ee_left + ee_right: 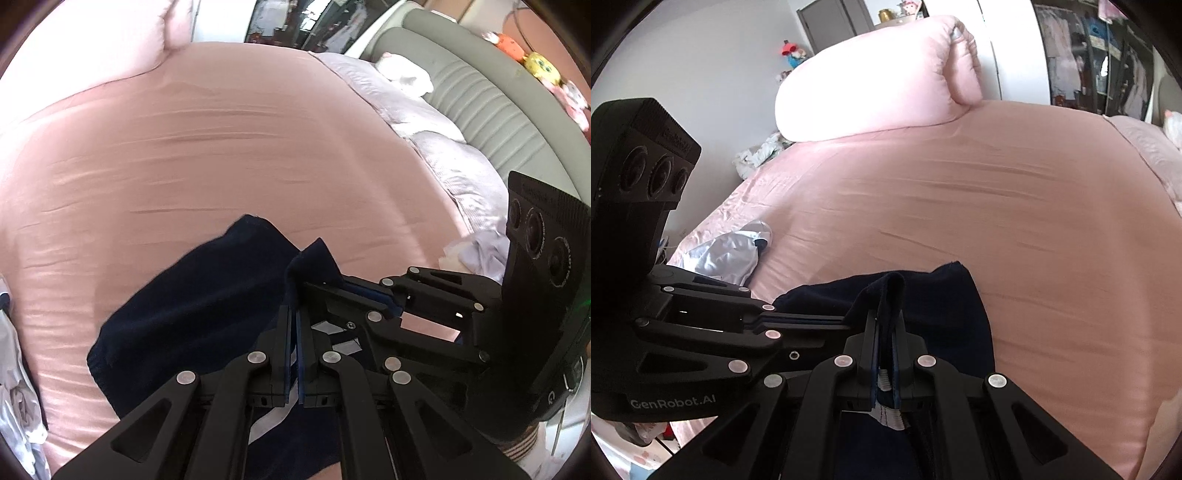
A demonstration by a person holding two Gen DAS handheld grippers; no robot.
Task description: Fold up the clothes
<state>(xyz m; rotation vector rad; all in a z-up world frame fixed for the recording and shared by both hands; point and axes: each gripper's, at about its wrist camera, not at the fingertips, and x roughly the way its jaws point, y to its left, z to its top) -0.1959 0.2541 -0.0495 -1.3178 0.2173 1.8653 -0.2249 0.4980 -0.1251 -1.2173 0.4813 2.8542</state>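
Navy garment (177, 314), one, pinched in both sets of jaws: left gripper (293, 321) and right gripper (886, 332) each clamp a fold of its edge, side by side. Rest trails on pink bed (221, 147). One pale garment (727, 254) lies apart.

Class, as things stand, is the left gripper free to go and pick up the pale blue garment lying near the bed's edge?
Probably not: the left gripper is shut on the navy garment, so it would have to let go before taking the pale blue garment.
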